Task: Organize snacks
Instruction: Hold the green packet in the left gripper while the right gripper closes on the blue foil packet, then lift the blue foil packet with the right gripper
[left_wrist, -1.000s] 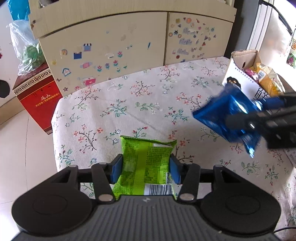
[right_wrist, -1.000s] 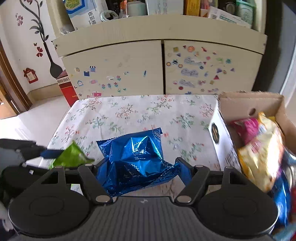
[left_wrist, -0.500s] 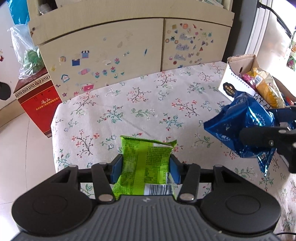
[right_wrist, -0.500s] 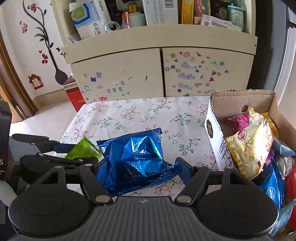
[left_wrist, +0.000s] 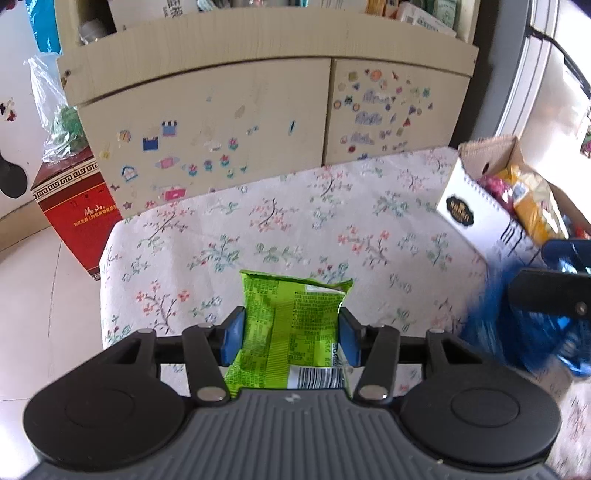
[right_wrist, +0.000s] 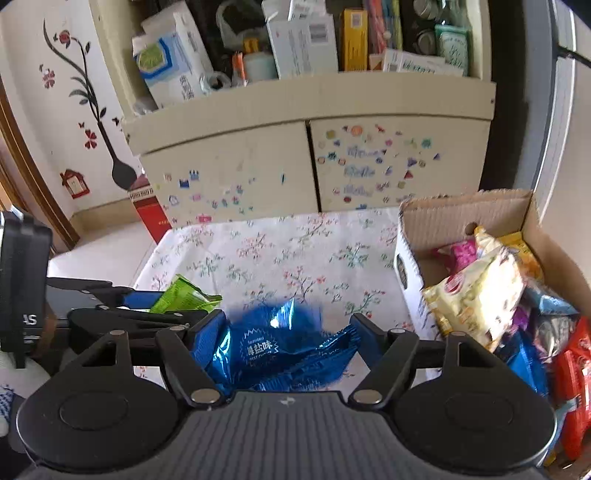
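Since a second ago the right gripper (right_wrist: 288, 332) has carried its blue snack packet (right_wrist: 280, 350) nearer the cardboard box (right_wrist: 461, 210), and more of the box's inside now shows in the right wrist view; the left gripper (left_wrist: 291, 334) has barely shifted. Between the right jaws, roughly half spread, the blue packet is pinched at both sides, its crinkled top blurred. The left jaws stand narrow, their blue pads pressing the two long edges of the green snack packet (left_wrist: 291, 328), which sticks out forward past the fingertips, barcode end toward the camera. Both packets hang above the floral tablecloth (left_wrist: 295, 229), apart from it. In the left wrist view the right gripper sits at the right edge, cut off by the frame, its packet smeared. The box stands on the cloth's right side, packed with yellow, pink, blue and red packets; its near end runs out of frame. Behind the table stands a stickered cabinet (right_wrist: 314, 166).
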